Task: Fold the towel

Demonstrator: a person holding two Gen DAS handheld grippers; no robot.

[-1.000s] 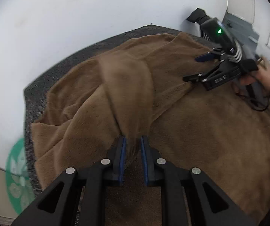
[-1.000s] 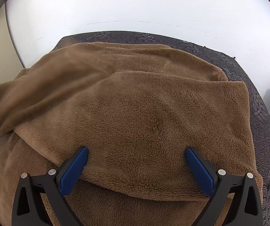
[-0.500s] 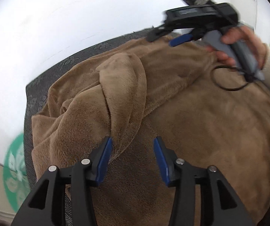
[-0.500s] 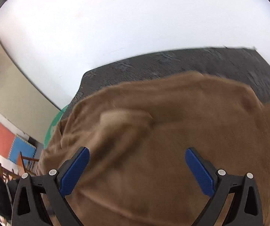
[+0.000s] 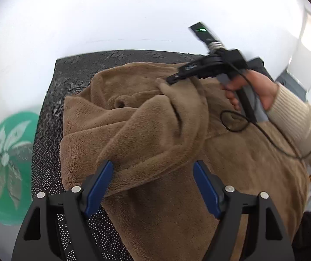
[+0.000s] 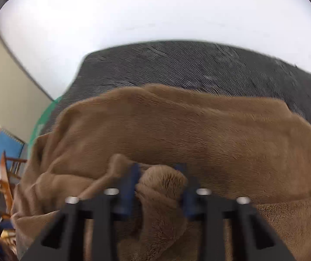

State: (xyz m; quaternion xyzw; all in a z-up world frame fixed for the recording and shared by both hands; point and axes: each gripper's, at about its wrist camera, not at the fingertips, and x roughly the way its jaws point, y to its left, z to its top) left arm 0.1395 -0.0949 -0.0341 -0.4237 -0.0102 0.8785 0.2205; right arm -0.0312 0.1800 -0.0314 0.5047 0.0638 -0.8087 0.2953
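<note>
Brown plush, left wrist view: one towel (image 5: 159,130) lies on the dark dotted mat (image 5: 46,117), bunched into thick rolls at its far left part, flatter toward the right.
Left tongs (image 5: 153,182): jaws spread wide, nothing between them; they hover just above a rolled edge of the towel.
Right tongs, seen from the left (image 5: 172,79): tips sit at a raised nub of cloth near the towel's far edge; held by one hand (image 5: 253,91) in a cream sleeve (image 5: 296,117), with one black cable (image 5: 270,137) trailing over the towel.
Beside the mat: one green disc with a pale flower print (image 5: 3,161).
Right wrist view: the same towel (image 6: 188,130) covers most of the mat (image 6: 198,65), with a bare strip of mat at the far side; the picture is blurred.
Right tongs (image 6: 159,187): jaws drawn in around a bump of towel, gripping it.
Background, left: wooden chair frames (image 6: 5,169), number unclear.
Progress, as a judgement: the towel is doubled over in places but lumpy, with no flat, squared fold showing. Edges look unaligned, so smoothing and further folding seem to be left.
Count: towel one, tongs two, mat one.
</note>
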